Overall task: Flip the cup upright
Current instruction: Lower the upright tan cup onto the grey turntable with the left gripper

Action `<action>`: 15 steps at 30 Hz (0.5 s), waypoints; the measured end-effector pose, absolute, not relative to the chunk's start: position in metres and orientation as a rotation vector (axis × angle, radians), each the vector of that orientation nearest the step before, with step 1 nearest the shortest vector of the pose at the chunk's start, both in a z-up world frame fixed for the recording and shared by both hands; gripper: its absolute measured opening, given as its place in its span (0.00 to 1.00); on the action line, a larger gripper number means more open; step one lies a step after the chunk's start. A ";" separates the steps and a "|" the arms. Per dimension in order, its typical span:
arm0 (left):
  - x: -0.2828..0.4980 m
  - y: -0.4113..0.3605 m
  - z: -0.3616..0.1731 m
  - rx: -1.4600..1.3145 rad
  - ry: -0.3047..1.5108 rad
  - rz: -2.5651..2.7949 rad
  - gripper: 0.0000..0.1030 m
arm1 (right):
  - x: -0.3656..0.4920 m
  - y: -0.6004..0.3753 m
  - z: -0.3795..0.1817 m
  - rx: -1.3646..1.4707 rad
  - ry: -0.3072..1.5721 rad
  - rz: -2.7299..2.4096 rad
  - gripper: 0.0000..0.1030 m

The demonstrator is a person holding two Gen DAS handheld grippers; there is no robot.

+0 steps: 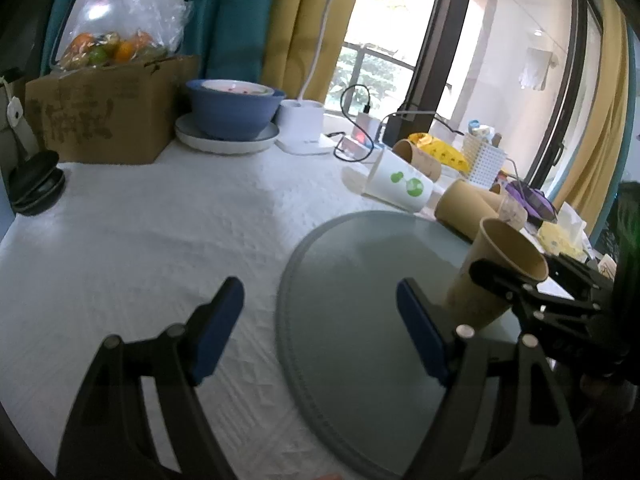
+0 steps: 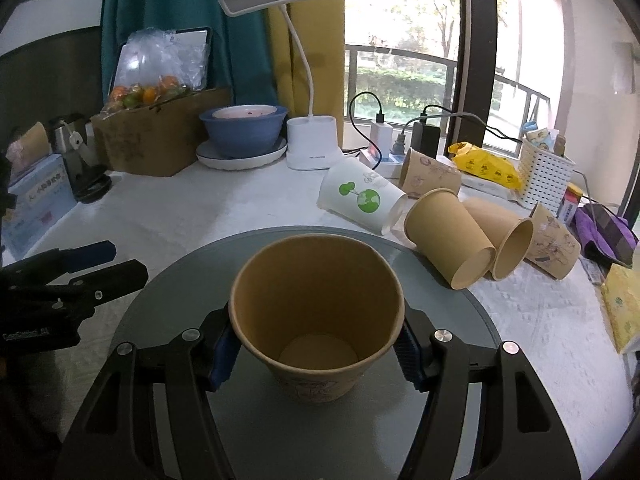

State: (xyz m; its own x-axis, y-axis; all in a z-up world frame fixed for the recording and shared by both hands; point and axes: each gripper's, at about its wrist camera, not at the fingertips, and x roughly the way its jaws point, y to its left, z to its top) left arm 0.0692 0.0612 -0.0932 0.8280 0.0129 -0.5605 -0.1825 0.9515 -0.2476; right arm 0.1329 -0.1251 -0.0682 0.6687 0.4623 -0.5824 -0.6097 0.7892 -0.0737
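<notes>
At far left a cardboard box (image 2: 160,136) carries a clear bag of oranges (image 2: 148,92). Beside it a blue bowl (image 2: 244,130) sits on a white plate (image 2: 240,160), with something pale inside, too blurred to name. Next comes a white desk lamp (image 2: 310,140).

The left gripper (image 1: 320,332) hangs with fingers wide apart over the white cloth (image 1: 140,220) and the edge of the grey round tray (image 2: 160,288), holding nothing.

On that tray, the right gripper (image 2: 316,346) is clamped on the brown paper cup (image 2: 316,300), mouth up, leaning slightly.

Further right, a white cup with green print (image 2: 360,200) and several brown cups (image 2: 452,240) lie tipped over, crowding the tray's far rim. A white perforated basket (image 2: 546,174) holds small items before the window (image 2: 400,40).
</notes>
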 end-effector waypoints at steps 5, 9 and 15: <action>0.069 0.061 -0.093 -0.298 0.590 0.104 0.78 | 0.134 -0.126 -0.068 -0.272 0.582 0.609 0.66; 0.069 0.061 -0.093 -0.298 0.589 0.106 0.78 | 0.134 -0.126 -0.068 -0.270 0.585 0.608 0.66; 0.070 0.061 -0.093 -0.299 0.590 0.107 0.78 | 0.135 -0.127 -0.069 -0.268 0.594 0.605 0.68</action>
